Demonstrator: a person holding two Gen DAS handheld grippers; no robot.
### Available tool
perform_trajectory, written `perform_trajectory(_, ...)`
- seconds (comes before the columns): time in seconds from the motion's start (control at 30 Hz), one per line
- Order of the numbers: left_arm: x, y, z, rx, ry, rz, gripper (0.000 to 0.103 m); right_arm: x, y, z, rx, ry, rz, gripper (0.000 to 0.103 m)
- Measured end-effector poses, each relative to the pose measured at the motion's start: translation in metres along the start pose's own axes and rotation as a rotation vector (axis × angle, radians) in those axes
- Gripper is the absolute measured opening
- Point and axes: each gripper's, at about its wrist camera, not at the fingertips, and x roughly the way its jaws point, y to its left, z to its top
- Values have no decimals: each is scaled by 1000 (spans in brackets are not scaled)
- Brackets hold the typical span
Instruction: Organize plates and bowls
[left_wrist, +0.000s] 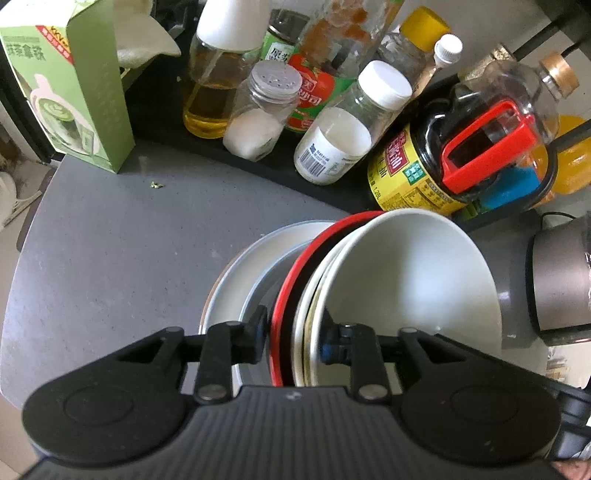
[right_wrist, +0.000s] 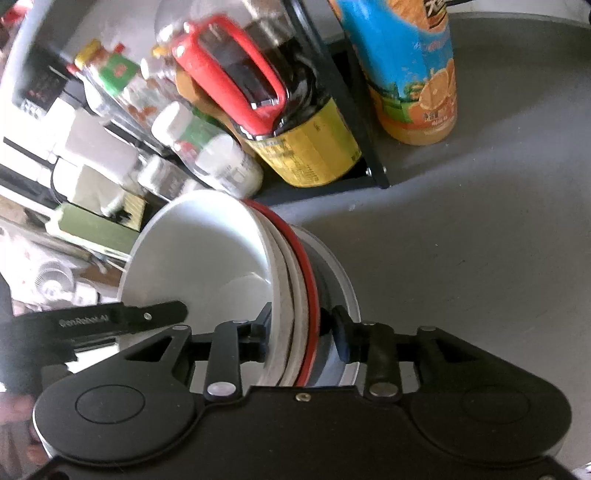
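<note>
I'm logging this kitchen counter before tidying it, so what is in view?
White bowl: 1, white, innermost of the nested stack.
Red-rimmed bowl: 1, red and black, outside it; cream rims lie between, number unclear.
Plate: 1, pale grey, outermost.
Soy sauce jug: 1, dark, yellow label, red handle, behind the stack.
Orange drink bottle: 1, orange, blue label, beside the jug.
White-capped jar: 1, clear, white contents.
Salt shaker: 1, clear.
Oil bottle: 1, golden.
Carton: 1, green, far left.
Appliance: 1, grey, right.
Counter: grey.
Left gripper: black, straddles the rims; contact unclear.
Right gripper: black, likewise.
</note>
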Motion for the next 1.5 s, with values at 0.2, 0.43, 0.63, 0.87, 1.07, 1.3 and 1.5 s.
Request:
perform_trajectory(0.2, -21, -16, -7, 74, -66, 56, 61, -26, -5, 2, -40, -56, 40, 63)
perform_trajectory(0.43, -45, -37, -18, 68, -181, 117, 81, -48, -27, -1, -64, -72, 49, 78)
perform_trajectory(0.63, -57, -57, -37, 38, -215, 168, 83, -77, -56, -2, -105, -103, 47, 91)
perform_trajectory(0.87, -77, -95, -67, -10, -289, 198, 88, -120, -99, -6, -88, -152, 87, 103)
perform_trajectory(1.07, -94, -131, -97, -48, -374, 237, 102, -149, -122, -11, -132, -192, 58, 103)
perform_trajectory(1.3, -108, -156, -115, -25, -395, 200, 103, -179, -129, -21, -131, -258, 34, 103)
perform_trajectory(1.5, -125, -160, -136, 37, -425, 161, 103, -197, -116, -43, -138, -306, 5, 103)
